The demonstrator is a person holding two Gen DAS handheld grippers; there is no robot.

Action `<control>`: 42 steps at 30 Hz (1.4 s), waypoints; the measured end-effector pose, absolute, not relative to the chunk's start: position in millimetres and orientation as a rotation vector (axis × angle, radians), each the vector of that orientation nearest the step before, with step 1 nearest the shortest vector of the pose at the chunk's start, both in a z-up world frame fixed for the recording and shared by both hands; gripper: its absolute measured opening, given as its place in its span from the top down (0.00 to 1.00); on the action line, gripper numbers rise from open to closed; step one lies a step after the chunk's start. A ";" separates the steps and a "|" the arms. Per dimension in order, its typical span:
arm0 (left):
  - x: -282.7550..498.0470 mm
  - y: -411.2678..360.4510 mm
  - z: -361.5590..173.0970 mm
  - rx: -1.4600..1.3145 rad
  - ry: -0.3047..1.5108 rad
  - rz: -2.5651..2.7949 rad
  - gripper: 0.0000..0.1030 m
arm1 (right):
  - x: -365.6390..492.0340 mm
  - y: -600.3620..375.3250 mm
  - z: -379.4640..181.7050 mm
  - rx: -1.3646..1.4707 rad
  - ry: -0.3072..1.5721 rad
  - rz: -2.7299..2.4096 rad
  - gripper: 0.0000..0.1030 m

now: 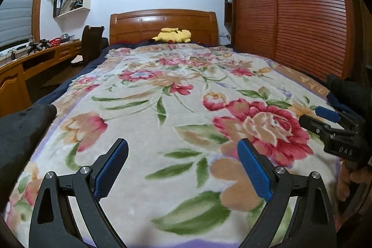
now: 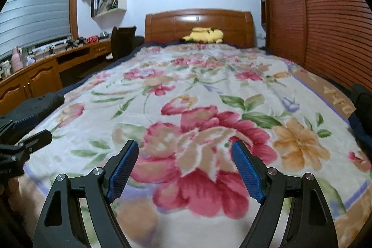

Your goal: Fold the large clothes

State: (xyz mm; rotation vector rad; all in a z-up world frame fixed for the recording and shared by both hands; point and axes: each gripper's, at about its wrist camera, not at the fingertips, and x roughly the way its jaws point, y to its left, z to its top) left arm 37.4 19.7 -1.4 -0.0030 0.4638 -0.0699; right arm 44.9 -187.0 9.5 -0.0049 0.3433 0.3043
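A dark garment (image 1: pixel 25 131) lies bunched on the bed's near left edge, to the left of my left gripper (image 1: pixel 183 169); the right wrist view shows it too (image 2: pixel 39 101). More dark cloth (image 1: pixel 344 87) sits at the bed's right edge, also in the right wrist view (image 2: pixel 361 104). My left gripper hovers open over the floral blanket (image 1: pixel 162 90), nothing between its blue pads (image 1: pixel 109 171). My right gripper (image 2: pixel 184 169) is open and empty above a large red flower. Each gripper shows at the other's side: the right (image 1: pixel 325 117), the left (image 2: pixel 28 131).
A yellow plush toy (image 1: pixel 173 35) lies by the wooden headboard (image 1: pixel 162 20). A wooden desk (image 1: pixel 34 59) and dark chair (image 1: pixel 91 43) stand left of the bed. A slatted wardrobe (image 1: pixel 290 11) runs along the right. A hand (image 1: pixel 348 180) holds the right gripper.
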 end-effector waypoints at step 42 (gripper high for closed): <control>20.5 8.8 3.2 0.010 0.393 -0.059 0.08 | 11.6 -185.2 -1.2 0.009 0.215 0.292 0.19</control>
